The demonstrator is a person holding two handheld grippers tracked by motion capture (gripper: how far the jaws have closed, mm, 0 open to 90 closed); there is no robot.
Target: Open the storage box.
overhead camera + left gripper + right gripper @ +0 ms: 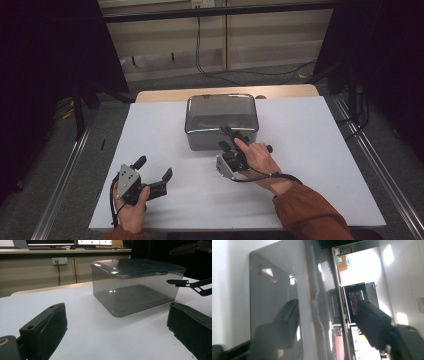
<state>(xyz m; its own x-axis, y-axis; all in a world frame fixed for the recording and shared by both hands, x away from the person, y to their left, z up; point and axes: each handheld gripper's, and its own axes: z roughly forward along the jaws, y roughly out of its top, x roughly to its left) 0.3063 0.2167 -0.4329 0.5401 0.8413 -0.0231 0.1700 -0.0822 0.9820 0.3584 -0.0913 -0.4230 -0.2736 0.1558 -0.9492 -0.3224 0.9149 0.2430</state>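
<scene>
Right gripper (231, 141) lined up on the lid (220, 111) edge of the smoked box (221, 136).

The box sits at the table's (310, 150) twelve o'clock, lid on, long axis running nine to three. My right jaws stand parted, turned on their side, one over the lid rim and one against the near wall, straddling the front edge at its five o'clock corner; I can't tell whether either touches yet. The next move turns on that rim lying between them. My left gripper (152, 176) rests at seven o'clock, well apart from the box, jaws wide open and empty.
</scene>
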